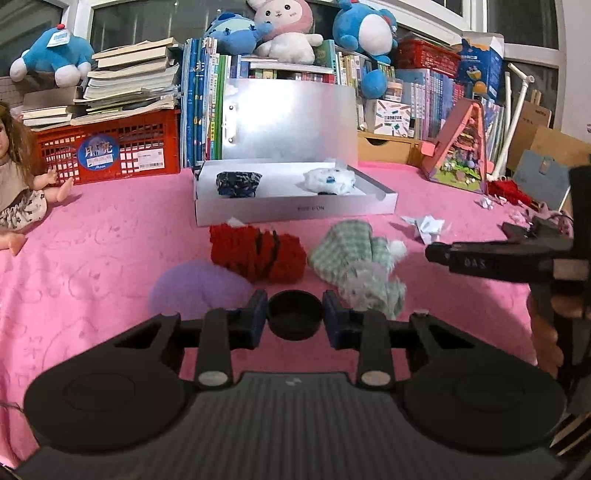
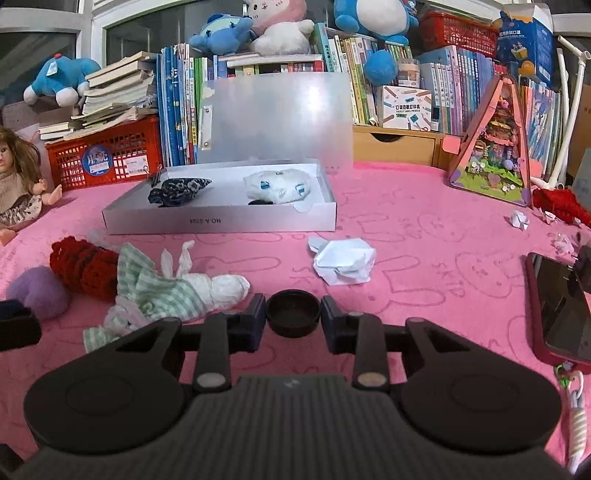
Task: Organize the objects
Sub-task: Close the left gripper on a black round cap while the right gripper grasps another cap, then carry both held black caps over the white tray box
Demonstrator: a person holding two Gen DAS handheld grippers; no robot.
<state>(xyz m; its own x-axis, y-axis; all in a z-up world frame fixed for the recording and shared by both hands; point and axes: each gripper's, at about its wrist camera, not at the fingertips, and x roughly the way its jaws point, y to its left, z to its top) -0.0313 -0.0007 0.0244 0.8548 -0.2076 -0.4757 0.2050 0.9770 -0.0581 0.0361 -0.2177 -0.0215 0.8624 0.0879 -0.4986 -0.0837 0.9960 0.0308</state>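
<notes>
The left tool [image 1: 294,314] is closed down, its blue pads tight against a black round piece between them; nothing else is in its grip. The right tool [image 2: 293,313] stands the same way, pads against the same kind of black piece, holding none of the loose things. Both hang over a table [image 2: 424,236] covered in pink cloth.

Just ahead of the left tool lie three soft things in a row: a purple ball [image 1: 195,291] on the left, a red knit bundle [image 1: 258,254] in the middle touching it, and a green check bundle [image 1: 354,258] on the right, blurred. In the right wrist view the check bundle is just left of the tool tips, and a crumpled paper [image 2: 343,264] sits a little ahead, apart from the rest. A phone [image 2: 561,306] in a red case lies at the right edge.

Behind these is an open silver box [image 1: 295,212], lid upright at the back. Inside are a dark patterned bundle [image 1: 238,182] on the left and a white bundle [image 1: 328,181] on the right, well apart.

Further right stands a pink triangular toy house [image 2: 491,147], with small paper scraps near it. At far left sits a doll [image 1: 14,184] beside a red crate [image 1: 110,147] stacked with books. Along the back wall run rows of upright books, with plush toys [image 1: 284,33] on top.
</notes>
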